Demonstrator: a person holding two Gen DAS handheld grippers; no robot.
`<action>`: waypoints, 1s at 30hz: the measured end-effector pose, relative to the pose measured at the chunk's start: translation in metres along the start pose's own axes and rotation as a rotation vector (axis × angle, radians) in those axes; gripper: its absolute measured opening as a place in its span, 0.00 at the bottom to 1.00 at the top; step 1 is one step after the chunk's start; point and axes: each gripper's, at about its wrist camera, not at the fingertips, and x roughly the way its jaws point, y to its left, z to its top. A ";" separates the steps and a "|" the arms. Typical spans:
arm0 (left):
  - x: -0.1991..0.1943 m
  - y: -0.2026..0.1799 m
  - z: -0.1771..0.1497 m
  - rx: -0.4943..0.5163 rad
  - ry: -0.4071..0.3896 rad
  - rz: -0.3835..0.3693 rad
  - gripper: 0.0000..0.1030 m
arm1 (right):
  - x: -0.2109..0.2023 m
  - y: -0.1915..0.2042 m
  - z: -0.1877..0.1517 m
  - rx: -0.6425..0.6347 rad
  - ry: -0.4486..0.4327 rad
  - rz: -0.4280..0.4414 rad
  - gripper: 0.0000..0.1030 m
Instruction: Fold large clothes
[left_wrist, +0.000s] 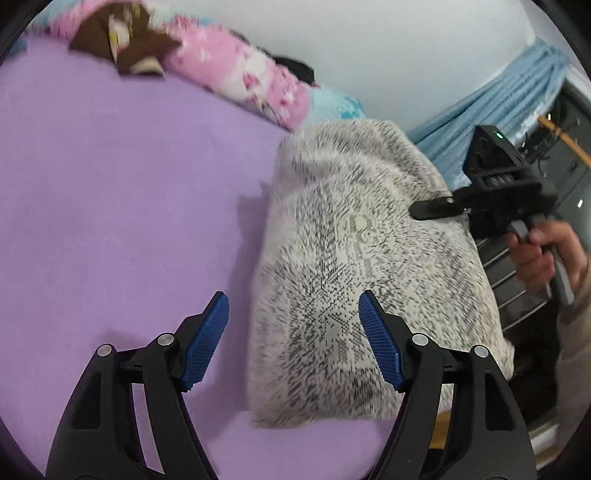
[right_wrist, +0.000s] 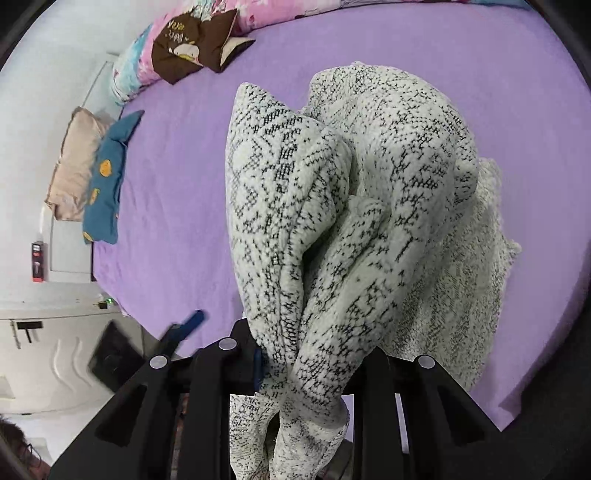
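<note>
with the left gripper (left_wrist: 293, 332) spread empty, the sweater (right_wrist: 369, 221) bunched in the clamped right gripper (right_wrist: 310, 373) could be folded crooked.

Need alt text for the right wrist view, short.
The right gripper is clamped on a bunched fold of a white knit sweater with black pattern, which drapes onto a purple bedsheet. Pillows line the bed's far edge.

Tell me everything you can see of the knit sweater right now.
The sweater is a thick, fuzzy white knit with a black stitched pattern. It lies bunched and partly folded on the purple bedsheet. The right gripper is shut on a gathered fold, lifting it. The left gripper hangs open over its edge.
</note>
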 end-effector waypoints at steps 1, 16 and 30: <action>0.011 -0.003 -0.001 -0.002 0.026 -0.030 0.68 | -0.002 -0.009 -0.004 0.009 -0.004 0.013 0.21; 0.092 -0.083 -0.008 0.345 0.058 0.129 0.76 | -0.003 -0.132 -0.026 0.141 -0.075 0.062 0.22; 0.135 -0.103 -0.032 0.535 0.091 0.321 0.78 | 0.053 -0.197 -0.028 0.259 -0.087 0.026 0.41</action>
